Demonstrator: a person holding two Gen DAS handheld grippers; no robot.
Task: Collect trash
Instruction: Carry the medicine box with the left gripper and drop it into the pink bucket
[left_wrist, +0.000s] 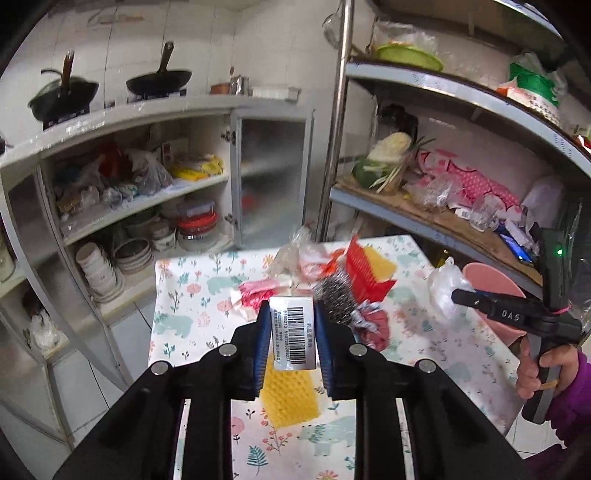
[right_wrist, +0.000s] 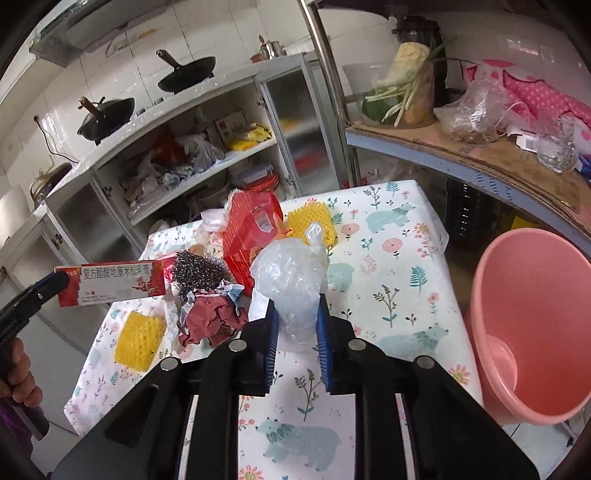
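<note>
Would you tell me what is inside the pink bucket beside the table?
The pink bucket looks empty: only its bare inner wall and part of its round bottom show. The near rim hides the rest of the bottom, so something small could lie there.

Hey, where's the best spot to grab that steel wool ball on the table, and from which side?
Grip the steel wool across its rounded middle, coming from above. It is springy and roughly round, so any width suits the pads. A red box crowds it behind and crumpled red paper touches its front, so side approaches look blocked.
</note>
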